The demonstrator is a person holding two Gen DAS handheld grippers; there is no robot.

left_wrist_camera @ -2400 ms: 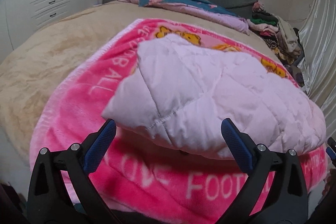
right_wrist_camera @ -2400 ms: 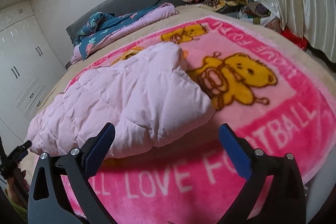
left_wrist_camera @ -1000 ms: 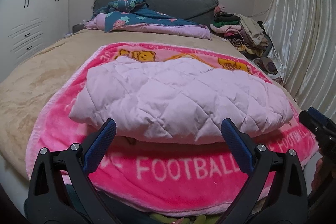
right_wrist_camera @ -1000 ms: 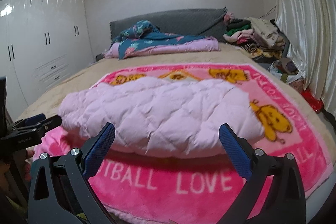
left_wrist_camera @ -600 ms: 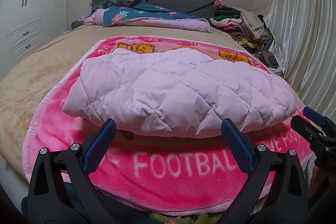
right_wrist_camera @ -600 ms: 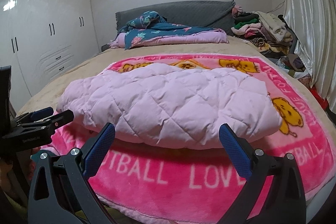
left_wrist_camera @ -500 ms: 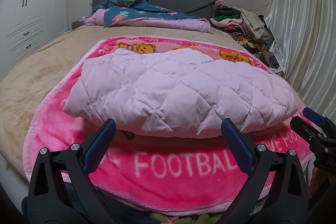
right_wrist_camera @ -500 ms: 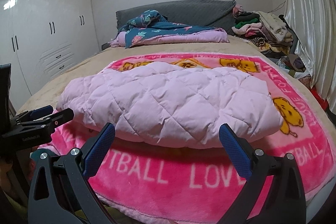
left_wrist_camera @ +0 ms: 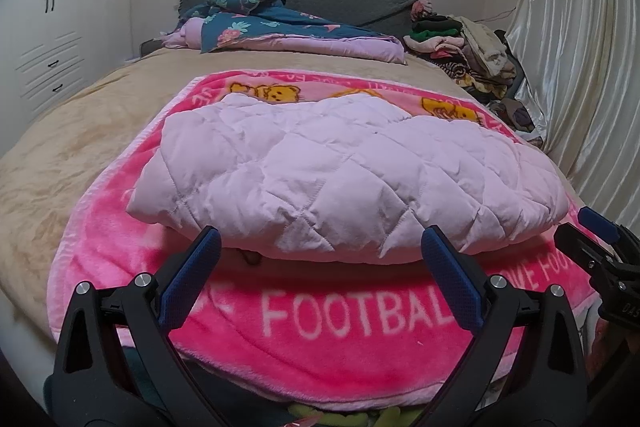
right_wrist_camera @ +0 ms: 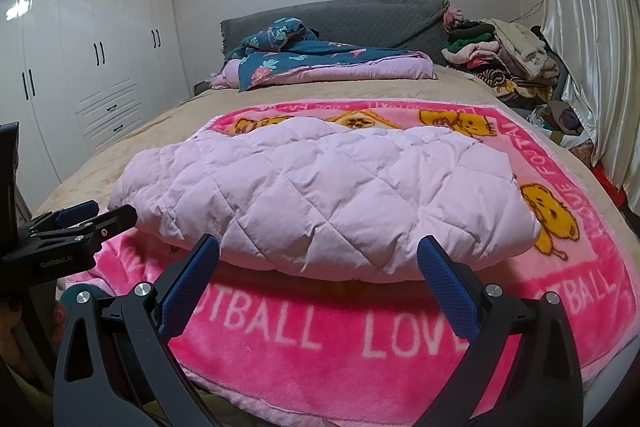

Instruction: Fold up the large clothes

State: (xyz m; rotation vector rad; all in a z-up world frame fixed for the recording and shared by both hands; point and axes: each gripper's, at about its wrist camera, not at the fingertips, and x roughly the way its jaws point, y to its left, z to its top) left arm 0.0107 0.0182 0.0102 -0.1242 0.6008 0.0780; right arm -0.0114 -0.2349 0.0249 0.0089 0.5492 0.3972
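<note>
A pale pink quilted jacket (left_wrist_camera: 344, 183) lies folded into a thick bundle on a bright pink bear blanket (left_wrist_camera: 340, 323); it also shows in the right wrist view (right_wrist_camera: 328, 199). My left gripper (left_wrist_camera: 322, 247) is open and empty, just short of the bundle's near edge. My right gripper (right_wrist_camera: 318, 255) is open and empty, likewise at the near edge. The right gripper shows at the right of the left wrist view (left_wrist_camera: 600, 251). The left gripper shows at the left of the right wrist view (right_wrist_camera: 76, 227).
The blanket lies on a beige bed cover (right_wrist_camera: 184, 123). A floral duvet (right_wrist_camera: 320, 65) lies by the grey headboard. A pile of clothes (right_wrist_camera: 508, 63) is at the far right by a curtain (right_wrist_camera: 592, 39). White wardrobes (right_wrist_camera: 80, 75) stand left.
Both grippers have drawn back from the jacket and swung to face the bed head-on. In the last half second they edged slightly closer to the bundle. The jacket lies still.
</note>
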